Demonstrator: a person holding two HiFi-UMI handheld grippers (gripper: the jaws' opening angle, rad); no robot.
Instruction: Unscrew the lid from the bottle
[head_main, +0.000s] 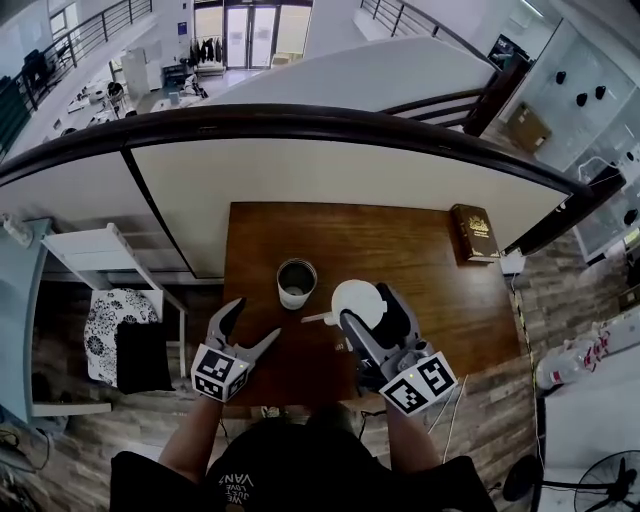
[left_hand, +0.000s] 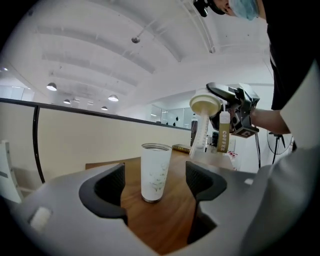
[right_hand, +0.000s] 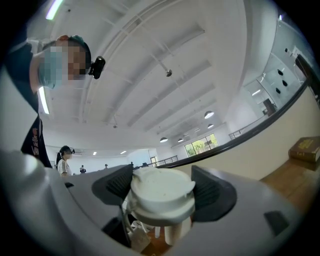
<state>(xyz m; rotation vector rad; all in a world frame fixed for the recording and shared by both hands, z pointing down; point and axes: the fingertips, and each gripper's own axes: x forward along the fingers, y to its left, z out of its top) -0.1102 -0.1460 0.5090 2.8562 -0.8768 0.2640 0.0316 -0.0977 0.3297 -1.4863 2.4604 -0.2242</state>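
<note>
The bottle (head_main: 296, 283) is a white tumbler with a metal rim. It stands upright and open on the brown table (head_main: 420, 250). In the left gripper view the bottle (left_hand: 154, 172) stands just beyond my open left gripper (left_hand: 155, 182), apart from both jaws. My left gripper (head_main: 257, 320) sits at the table's near edge, left of the bottle. The white lid (head_main: 355, 297), with a straw hanging beneath it, is off the bottle and lifted to its right. My right gripper (head_main: 365, 305) is shut on the lid (right_hand: 162, 192), also seen raised as the lid (left_hand: 205, 105).
A brown book (head_main: 473, 233) lies at the table's far right corner. A white chair (head_main: 110, 250) with a patterned cushion (head_main: 120, 320) stands left of the table. A curved dark railing (head_main: 300, 120) runs behind the table.
</note>
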